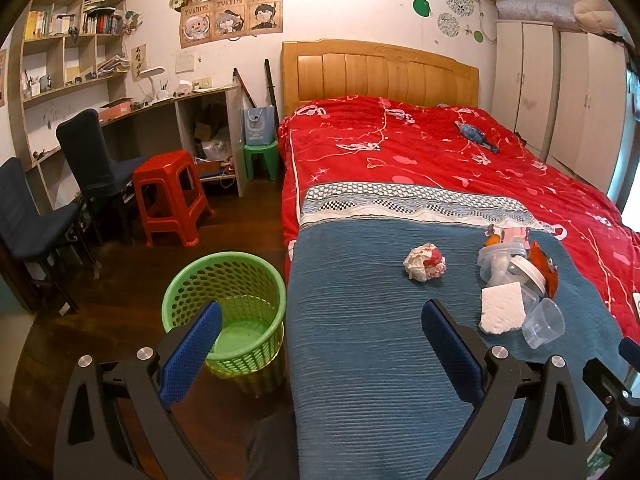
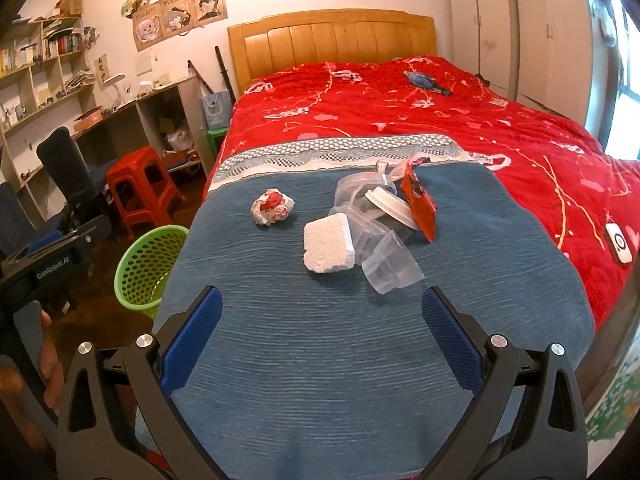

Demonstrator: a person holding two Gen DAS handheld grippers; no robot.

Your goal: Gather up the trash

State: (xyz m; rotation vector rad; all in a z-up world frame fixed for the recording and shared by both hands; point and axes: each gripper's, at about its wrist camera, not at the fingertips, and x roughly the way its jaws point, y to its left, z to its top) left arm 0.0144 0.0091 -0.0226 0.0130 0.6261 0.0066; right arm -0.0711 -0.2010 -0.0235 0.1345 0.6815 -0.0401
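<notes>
Trash lies on the blue blanket (image 2: 320, 340) at the bed's foot: a crumpled white-and-red paper ball (image 2: 272, 207) (image 1: 425, 261), a white foam block (image 2: 329, 242) (image 1: 502, 307), clear plastic cups (image 2: 392, 268) (image 1: 543, 322), a clear container with a white lid (image 2: 386, 201) (image 1: 516, 268) and an orange-red wrapper (image 2: 422, 200) (image 1: 542, 266). A green mesh bin (image 1: 226, 312) (image 2: 146, 268) stands on the floor left of the bed. My left gripper (image 1: 322, 344) is open and empty, straddling the bin and bed edge. My right gripper (image 2: 322, 336) is open and empty over the blanket, short of the trash.
A red quilt (image 2: 460, 120) covers the bed, with a blue toy (image 2: 426, 80) and a white device (image 2: 618, 246) on it. A red stool (image 1: 172, 196), dark chairs (image 1: 92, 160), a desk with shelves (image 1: 160, 108) and a wardrobe (image 1: 560, 92) surround the bed.
</notes>
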